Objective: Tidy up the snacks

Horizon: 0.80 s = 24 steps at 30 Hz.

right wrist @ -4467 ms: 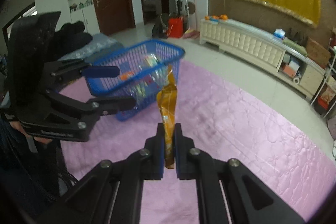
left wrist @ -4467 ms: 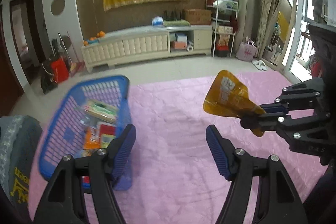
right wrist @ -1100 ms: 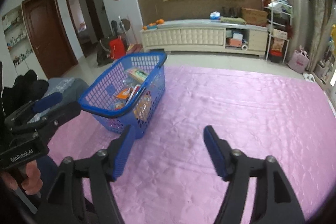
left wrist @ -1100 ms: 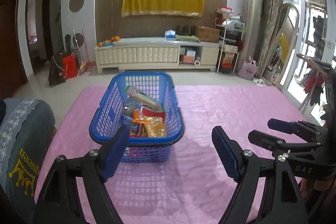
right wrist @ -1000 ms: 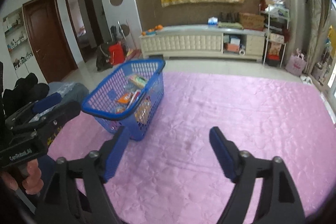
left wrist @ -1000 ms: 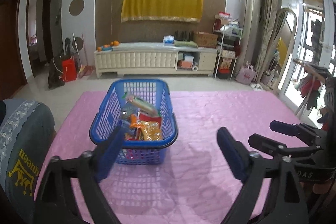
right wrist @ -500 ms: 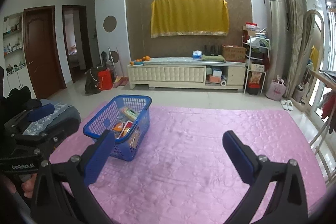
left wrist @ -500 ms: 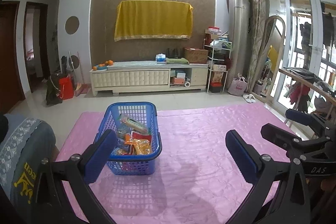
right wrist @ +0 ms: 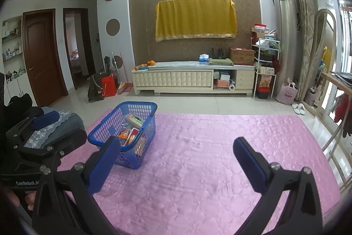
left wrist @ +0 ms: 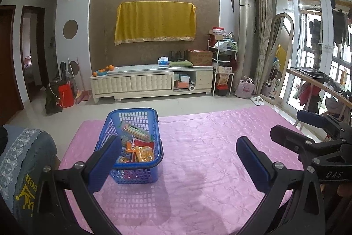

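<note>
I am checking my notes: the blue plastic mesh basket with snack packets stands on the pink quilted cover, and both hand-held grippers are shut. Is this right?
Not quite. The blue plastic mesh basket with snack packets does stand on the pink quilted cover, but both wrist views show the left hand-held gripper and right hand-held gripper open.

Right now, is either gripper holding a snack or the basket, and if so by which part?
Nothing is held. The left gripper and right gripper both stand wide open with only the pink cover between their fingers; the blue basket sits untouched.

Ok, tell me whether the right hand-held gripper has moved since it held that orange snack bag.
Yes. The right hand-held gripper has pulled back from the blue basket, now empty and open.
</note>
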{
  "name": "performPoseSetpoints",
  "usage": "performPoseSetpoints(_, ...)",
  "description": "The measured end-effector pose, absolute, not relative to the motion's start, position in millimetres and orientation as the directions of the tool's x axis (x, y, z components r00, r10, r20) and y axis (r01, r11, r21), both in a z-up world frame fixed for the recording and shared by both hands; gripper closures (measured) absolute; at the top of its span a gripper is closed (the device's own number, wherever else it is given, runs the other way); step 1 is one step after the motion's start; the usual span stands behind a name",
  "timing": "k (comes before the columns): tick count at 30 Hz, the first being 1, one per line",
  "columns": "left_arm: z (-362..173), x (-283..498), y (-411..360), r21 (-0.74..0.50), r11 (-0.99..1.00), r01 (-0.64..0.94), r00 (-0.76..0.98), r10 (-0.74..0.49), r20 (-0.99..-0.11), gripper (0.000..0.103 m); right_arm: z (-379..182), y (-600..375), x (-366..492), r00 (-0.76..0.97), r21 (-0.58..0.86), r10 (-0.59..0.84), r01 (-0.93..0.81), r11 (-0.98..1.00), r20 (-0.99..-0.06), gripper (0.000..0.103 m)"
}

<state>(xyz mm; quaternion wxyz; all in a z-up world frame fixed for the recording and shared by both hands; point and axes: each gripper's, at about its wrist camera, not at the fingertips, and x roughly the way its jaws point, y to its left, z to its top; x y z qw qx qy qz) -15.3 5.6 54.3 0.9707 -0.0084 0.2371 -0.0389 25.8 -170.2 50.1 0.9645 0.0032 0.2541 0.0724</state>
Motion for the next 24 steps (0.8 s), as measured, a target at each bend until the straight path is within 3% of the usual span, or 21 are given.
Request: performPoseSetpoints(24,54.9,-16.8,12.0,-0.046,0.995,0.087,0.874,-0.099,-0.476,0.000,53.0,-167.9,21.9,0.859,0.030,0.126,-0.128,0.991,-0.496,0.000)
